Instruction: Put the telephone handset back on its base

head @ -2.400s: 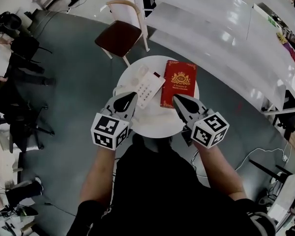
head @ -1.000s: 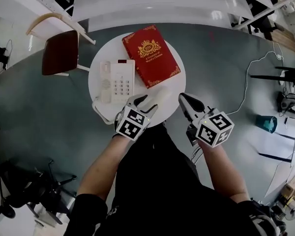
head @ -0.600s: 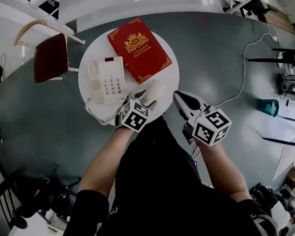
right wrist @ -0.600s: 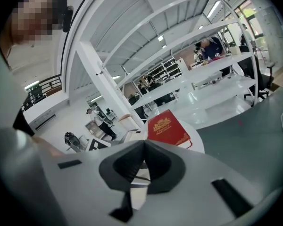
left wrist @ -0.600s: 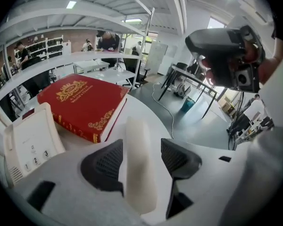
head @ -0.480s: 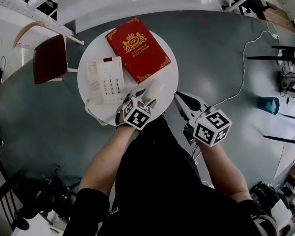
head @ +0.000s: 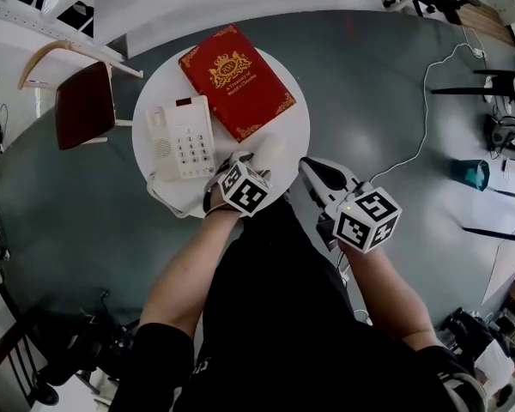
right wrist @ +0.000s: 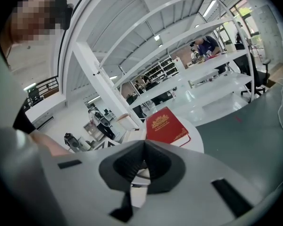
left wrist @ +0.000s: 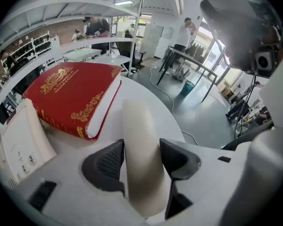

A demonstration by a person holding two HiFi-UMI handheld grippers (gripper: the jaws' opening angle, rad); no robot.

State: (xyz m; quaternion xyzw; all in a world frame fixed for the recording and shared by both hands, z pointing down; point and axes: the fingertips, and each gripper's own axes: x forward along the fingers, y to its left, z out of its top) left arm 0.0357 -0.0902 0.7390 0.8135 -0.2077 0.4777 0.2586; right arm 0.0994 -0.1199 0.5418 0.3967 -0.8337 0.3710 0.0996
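White handset between just-closing jaws of left hand-held gripper, grasped, right hand-held gripper clenched empty

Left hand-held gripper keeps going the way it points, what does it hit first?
The handset, already between its jaws, which have just been closing; the tips would likely reach the table right after.

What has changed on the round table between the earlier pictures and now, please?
The left tongs came down over the cream plastic telephone handset; their jaws have just been closing and now press its sides. The handset still lies on the round white table; the right tongs remain shut and empty.
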